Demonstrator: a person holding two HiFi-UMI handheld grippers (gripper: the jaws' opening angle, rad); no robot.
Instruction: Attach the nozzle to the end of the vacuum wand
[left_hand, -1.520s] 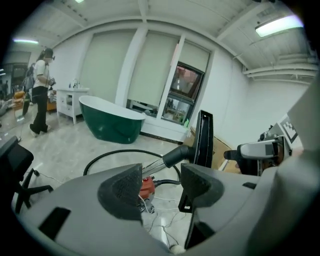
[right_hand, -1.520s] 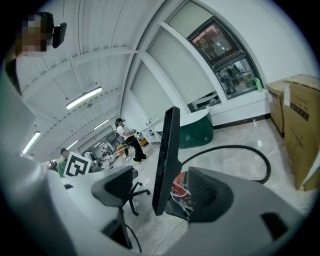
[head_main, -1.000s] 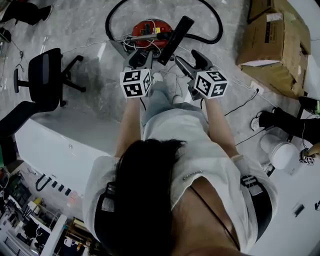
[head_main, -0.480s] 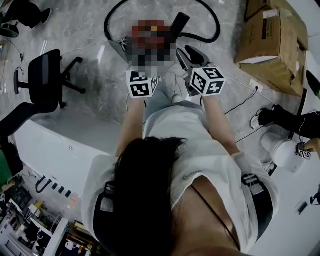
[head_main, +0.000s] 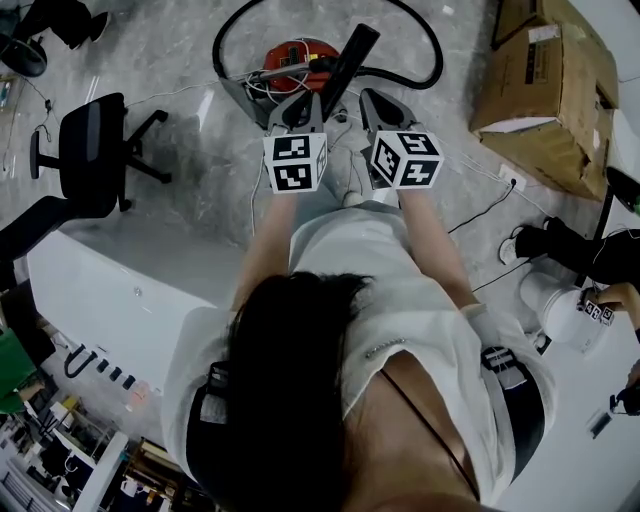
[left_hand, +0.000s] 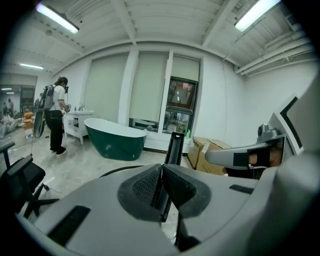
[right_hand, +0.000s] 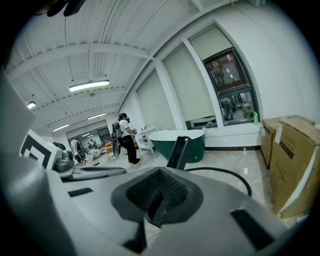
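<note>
A red vacuum cleaner (head_main: 293, 55) sits on the floor ahead of me, ringed by its black hose (head_main: 425, 60). A black wand (head_main: 349, 58) slants up from it, its upper end rising between my two grippers. In the head view my left gripper (head_main: 300, 106) is just left of the wand and my right gripper (head_main: 372, 100) just right of it. Both are shut, pads together, with nothing held. The wand (left_hand: 174, 147) stands just beyond the closed left pads, and the wand (right_hand: 178, 151) also shows past the right pads. I cannot make out a separate nozzle.
A black office chair (head_main: 88, 150) stands at the left and cardboard boxes (head_main: 545, 85) at the right. Thin cables (head_main: 480, 215) trail over the floor. A white counter (head_main: 120, 290) lies by my left side. Farther off are a green bathtub (left_hand: 114, 138) and a person (left_hand: 55, 114).
Both grippers' jaws have closed from open. The left gripper has moved right and up toward the wand; the right gripper has shifted slightly inward.
</note>
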